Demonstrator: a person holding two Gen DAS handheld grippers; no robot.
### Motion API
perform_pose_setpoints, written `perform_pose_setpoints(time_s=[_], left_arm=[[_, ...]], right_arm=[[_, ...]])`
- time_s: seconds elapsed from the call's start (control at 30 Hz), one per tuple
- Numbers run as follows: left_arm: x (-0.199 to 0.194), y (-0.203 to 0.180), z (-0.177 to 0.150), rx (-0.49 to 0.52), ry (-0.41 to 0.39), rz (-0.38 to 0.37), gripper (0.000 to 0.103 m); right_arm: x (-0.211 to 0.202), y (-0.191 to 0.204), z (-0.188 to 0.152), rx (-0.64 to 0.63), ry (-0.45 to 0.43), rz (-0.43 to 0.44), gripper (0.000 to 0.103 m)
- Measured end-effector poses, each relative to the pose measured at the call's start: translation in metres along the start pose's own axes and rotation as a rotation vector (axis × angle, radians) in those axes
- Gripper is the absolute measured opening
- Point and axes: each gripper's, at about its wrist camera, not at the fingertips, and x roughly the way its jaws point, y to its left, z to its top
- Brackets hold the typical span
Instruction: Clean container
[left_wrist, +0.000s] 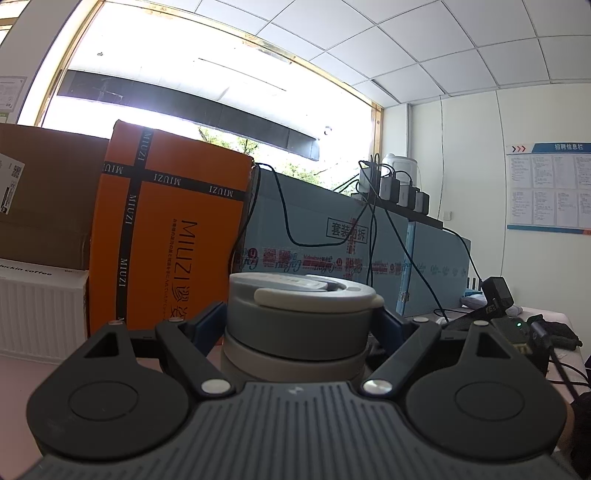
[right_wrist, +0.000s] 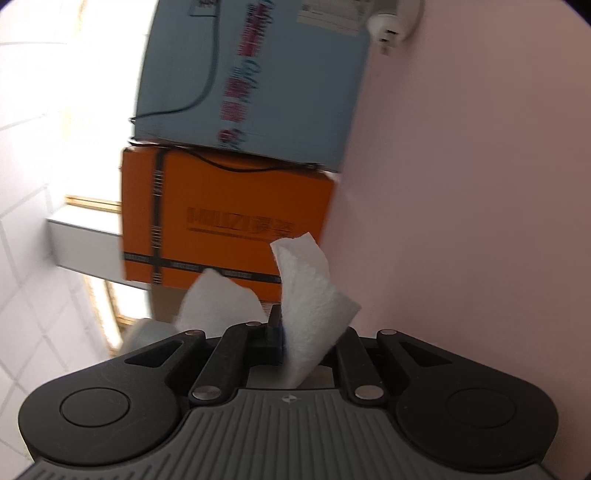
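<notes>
The left gripper (left_wrist: 299, 321) squeezes a round grey container (left_wrist: 297, 325) between its two blue fingers (left_wrist: 208, 323), one on each side. The container has a grey lid (left_wrist: 303, 290) on top and stands upright, low over the pink table (left_wrist: 14, 373). Behind it stand an orange box (left_wrist: 170, 229) and a long blue box (left_wrist: 332, 236) with black cables (left_wrist: 284, 210) hanging over it. The right gripper (right_wrist: 280, 332) is turned on its side. Its fingers are pressed together and pinch a white paper towel (right_wrist: 310, 299), which sticks out in two folded flaps. The same orange box (right_wrist: 225, 218) and blue box (right_wrist: 258, 74) look blurry here.
</notes>
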Motion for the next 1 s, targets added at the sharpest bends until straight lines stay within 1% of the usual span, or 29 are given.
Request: perform_pose_setpoints(time_s=[0.07, 0.17, 0.3, 0.47, 0.57, 0.8, 1.0], left_arm=[[0.0, 0.0, 0.0, 0.001, 0.0, -0.001, 0.081], [0.0, 0.001, 0.0, 0.0, -0.001, -0.001, 0.081], [-0.001, -0.001, 0.0, 0.006, -0.001, -0.002, 0.081], [-0.001, -0.002, -0.001, 0.006, -0.002, -0.001, 0.081], [-0.001, -0.002, -0.001, 0.009, -0.002, 0.0, 0.081], [-0.002, -0.004, -0.001, 0.016, 0.001, 0.003, 0.081], [-0.003, -0.005, -0.002, 0.019, 0.001, 0.002, 0.081]], right_arm=[[0.001, -0.001, -0.002, -0.005, -0.001, -0.02, 0.008], [-0.002, 0.001, -0.004, 0.001, -0.015, -0.001, 0.008], [-0.01, -0.001, -0.002, 0.079, -0.031, 0.088, 0.008], [-0.007, 0.011, 0.002, 0.093, -0.039, 0.165, 0.008], [0.001, 0.02, 0.005, 0.092, -0.045, 0.187, 0.008], [0.017, 0.014, 0.009, 0.081, -0.024, 0.127, 0.008], [0.018, 0.003, 0.004, 0.043, -0.021, 0.063, 0.008]])
